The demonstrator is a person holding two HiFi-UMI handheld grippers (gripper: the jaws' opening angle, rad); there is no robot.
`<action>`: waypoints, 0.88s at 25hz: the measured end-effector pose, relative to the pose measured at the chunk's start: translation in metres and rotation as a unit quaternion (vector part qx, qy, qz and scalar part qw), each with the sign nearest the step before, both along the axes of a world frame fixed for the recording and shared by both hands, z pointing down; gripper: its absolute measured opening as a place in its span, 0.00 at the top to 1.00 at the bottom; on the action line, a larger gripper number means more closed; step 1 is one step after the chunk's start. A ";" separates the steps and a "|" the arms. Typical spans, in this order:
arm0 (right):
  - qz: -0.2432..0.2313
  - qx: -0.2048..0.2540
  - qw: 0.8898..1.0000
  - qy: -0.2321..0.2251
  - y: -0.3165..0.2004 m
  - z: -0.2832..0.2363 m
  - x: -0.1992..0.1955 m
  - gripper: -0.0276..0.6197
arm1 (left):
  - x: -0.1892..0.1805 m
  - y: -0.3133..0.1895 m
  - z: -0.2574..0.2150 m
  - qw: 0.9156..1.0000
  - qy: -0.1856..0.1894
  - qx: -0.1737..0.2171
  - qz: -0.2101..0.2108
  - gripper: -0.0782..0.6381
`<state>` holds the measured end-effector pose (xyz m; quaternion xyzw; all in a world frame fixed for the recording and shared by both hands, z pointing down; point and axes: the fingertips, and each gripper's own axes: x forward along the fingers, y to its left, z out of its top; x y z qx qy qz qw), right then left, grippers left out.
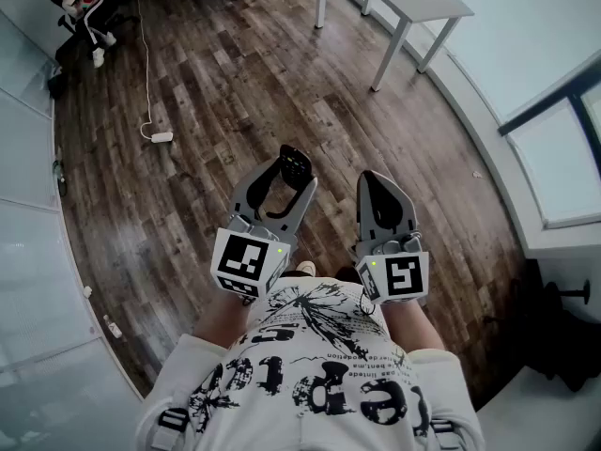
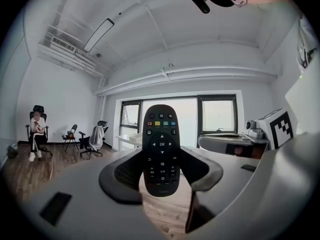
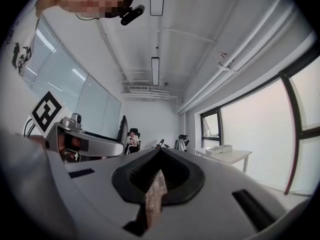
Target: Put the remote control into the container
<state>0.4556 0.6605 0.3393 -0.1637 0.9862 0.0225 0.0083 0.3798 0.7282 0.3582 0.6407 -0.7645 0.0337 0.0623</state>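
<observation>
Black remote control, clamped by its lower half between the two pads of the left gripper, jaws spread wide around its narrow sides and pressing on them. Button face turned back toward that gripper's camera, long axis running straight out along the jaws, top end poking clear beyond the tips. Held up in the air in front of the person's chest, above the wood floor, touching nothing else. Right gripper just beside, on the remote control's right, jaws clenched together with nothing between them. Left gripper alone on the job, then; right one free to steady or guide. No container visible in any view, so direction from jaws to drop-off impossible to tell. Nearest likely place, as a guess: white table well ahead and to the right, by the windows, with a pale box on top, too small to tell whether open. Probably a carry first, then a tip of the left wrist to bring the long axis down into the opening, top end leading, before letting go. Possible trouble: grip set low on a long body, hence some chance of swinging or slipping on the way. Farther off, a seated person on an office chair and a white plug block on a cable across the floor
</observation>
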 end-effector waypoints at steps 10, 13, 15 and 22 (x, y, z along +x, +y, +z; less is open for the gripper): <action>0.012 0.016 1.000 0.002 -0.008 -0.003 0.000 0.95 | 0.000 -0.015 -0.014 1.000 -0.004 0.011 0.006 0.57; 0.017 0.019 1.000 -0.005 -0.007 -0.006 -0.004 0.95 | -0.002 -0.014 -0.015 1.000 -0.002 0.013 0.008 0.57; 0.020 0.020 1.000 -0.005 -0.008 -0.005 -0.006 0.95 | -0.004 -0.013 -0.013 1.000 -0.002 0.011 0.006 0.57; 0.001 0.017 1.000 0.010 -0.003 -0.001 -0.022 0.95 | -0.021 -0.006 -0.007 1.000 0.008 -0.001 -0.017 0.57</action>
